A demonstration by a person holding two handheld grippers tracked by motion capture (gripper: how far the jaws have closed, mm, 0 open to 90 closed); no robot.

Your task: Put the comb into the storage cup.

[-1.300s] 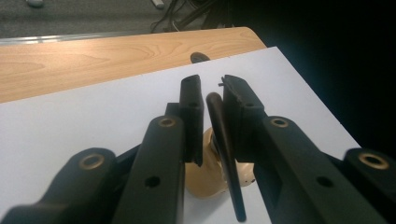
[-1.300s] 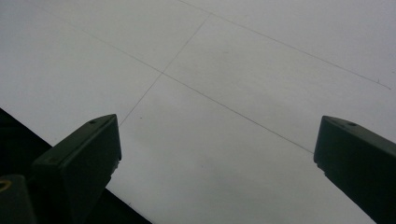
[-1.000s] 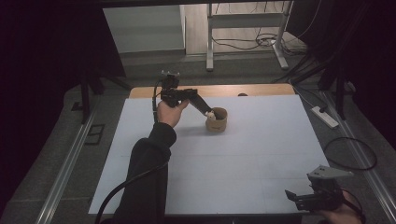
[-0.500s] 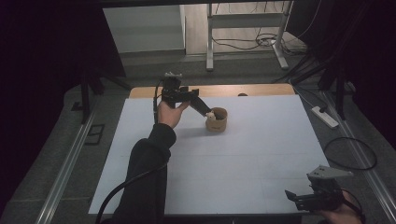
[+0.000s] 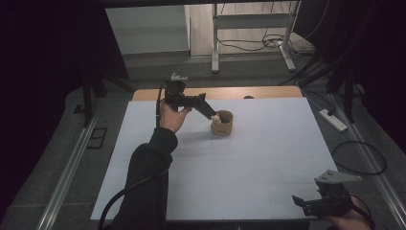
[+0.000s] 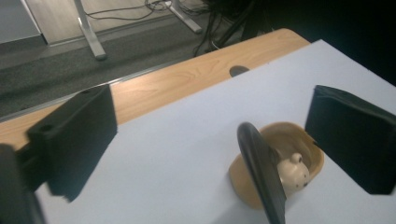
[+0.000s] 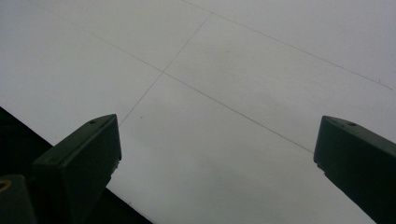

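Observation:
A tan cup [image 5: 223,125] stands on the white sheet [image 5: 239,167] near the table's far side. A small cream figure [image 5: 216,118] sits in it. In the left gripper view the cup [image 6: 243,179] holds the cream figure [image 6: 292,171], and a dark curved strip [image 6: 259,172] arches over its rim. My left gripper [image 5: 209,111] points down at the cup's left rim. Its jaws have just been opening and now stand wide [image 6: 219,121], with the cup low between them and untouched. My right gripper [image 5: 301,203] rests open at the near right edge, over bare sheet [image 7: 215,154].
A strip of wooden tabletop [image 5: 215,92] with a dark hole [image 6: 239,70] runs behind the sheet. Desk legs [image 5: 215,48] and cables stand on the floor beyond. A power strip [image 5: 333,120] and a looped cable [image 5: 359,158] lie to the right of the table.
The left gripper's tips have drawn slightly back from the cup, and the cream figure now shows at its rim. The right gripper has not moved.

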